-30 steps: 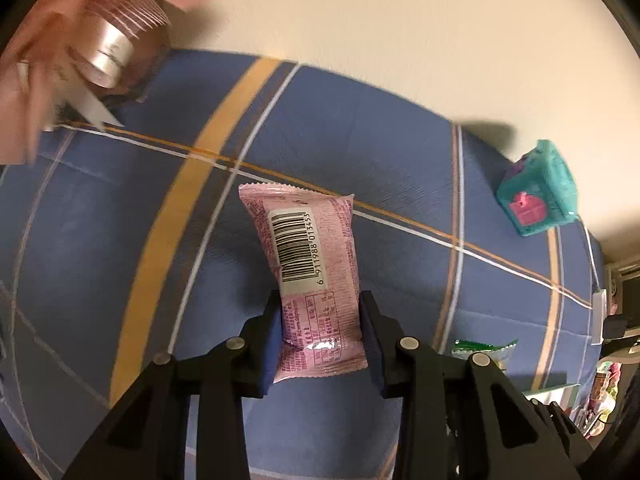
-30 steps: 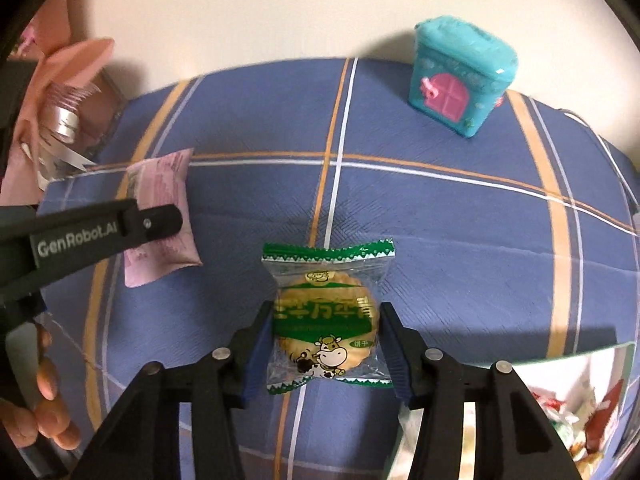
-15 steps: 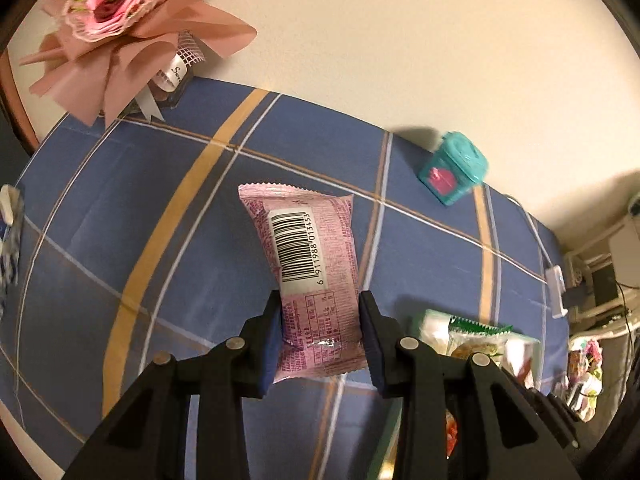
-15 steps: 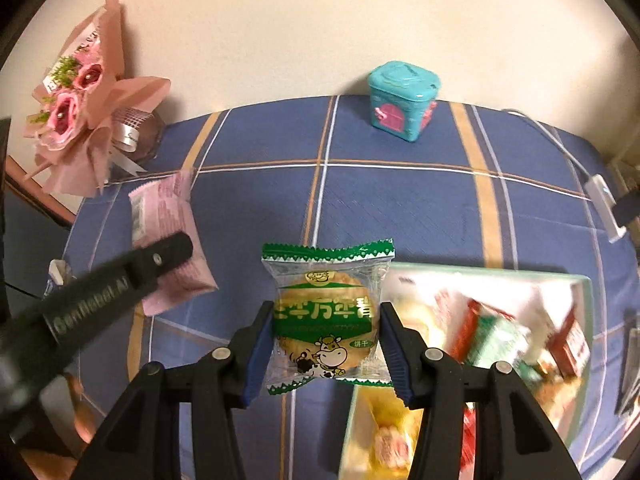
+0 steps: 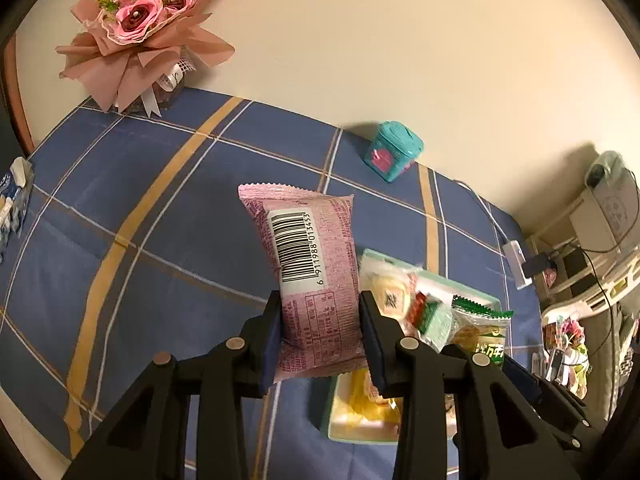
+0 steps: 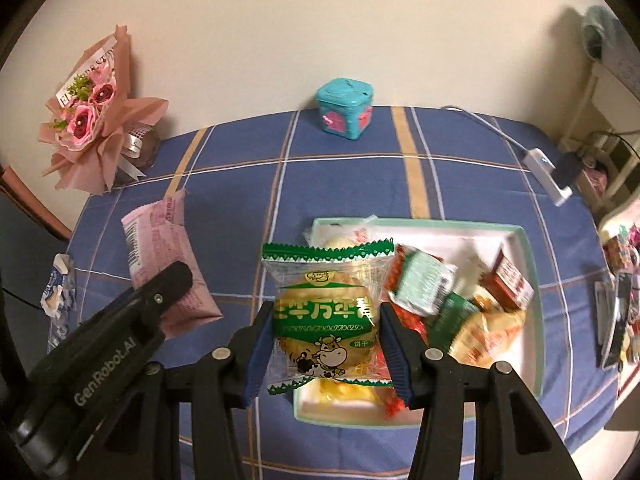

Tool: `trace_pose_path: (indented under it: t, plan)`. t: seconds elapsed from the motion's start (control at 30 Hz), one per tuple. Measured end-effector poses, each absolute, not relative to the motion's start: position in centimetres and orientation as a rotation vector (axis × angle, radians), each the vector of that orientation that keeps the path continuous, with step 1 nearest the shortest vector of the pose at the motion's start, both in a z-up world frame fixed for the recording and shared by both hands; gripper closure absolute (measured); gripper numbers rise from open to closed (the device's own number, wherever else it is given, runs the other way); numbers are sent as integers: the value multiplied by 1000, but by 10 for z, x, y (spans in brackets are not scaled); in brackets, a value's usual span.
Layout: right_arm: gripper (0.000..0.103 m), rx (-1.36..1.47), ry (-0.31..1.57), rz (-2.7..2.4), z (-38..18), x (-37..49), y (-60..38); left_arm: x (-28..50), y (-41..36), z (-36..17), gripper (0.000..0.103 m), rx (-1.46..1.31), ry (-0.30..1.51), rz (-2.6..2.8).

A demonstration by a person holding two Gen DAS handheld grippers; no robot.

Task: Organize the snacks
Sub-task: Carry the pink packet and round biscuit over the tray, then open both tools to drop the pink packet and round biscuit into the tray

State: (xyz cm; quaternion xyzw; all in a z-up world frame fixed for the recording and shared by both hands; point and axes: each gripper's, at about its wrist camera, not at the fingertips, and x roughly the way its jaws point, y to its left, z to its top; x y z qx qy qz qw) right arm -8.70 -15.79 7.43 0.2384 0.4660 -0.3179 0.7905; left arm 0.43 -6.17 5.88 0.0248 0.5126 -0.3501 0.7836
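A counter (image 6: 224, 184) draped in a blue plaid cloth (image 5: 168, 216) stands against a cream wall. Toward its right side lies a pale green tray (image 6: 532, 264) heaped with wrapped snacks (image 6: 444, 296). A bouquet (image 5: 140, 28) of pink paper roses stands at the far left corner by the wall, and a small teal box (image 6: 346, 110) with pink panels sits at the back edge. A white adapter (image 6: 546, 168) with its cable lies at the far right edge of the cloth, and a blue-and-white wrapper (image 6: 56, 292) lies at the left edge.

The left tongs (image 5: 320, 340) are clamped on the lower part of a pink snack packet (image 5: 310, 272), barcode side up, held in the air to the left of the tray. The right tongs (image 6: 326, 352) are clamped on a green-and-clear biscuit packet (image 6: 326, 312), printed with a cartoon cow, held above the tray's near left corner.
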Motion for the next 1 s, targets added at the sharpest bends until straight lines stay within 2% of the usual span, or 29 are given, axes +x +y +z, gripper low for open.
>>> trace_pose_path:
  t: [0.43,1.0]
  plan:
    - [50,551,1019,-717,60,-128,-162,-31,-66,56,65,83,1094,-814]
    - [49,843,1144,-882,-11,-195,-243,-87,-136,3,65,274,1242,-977]
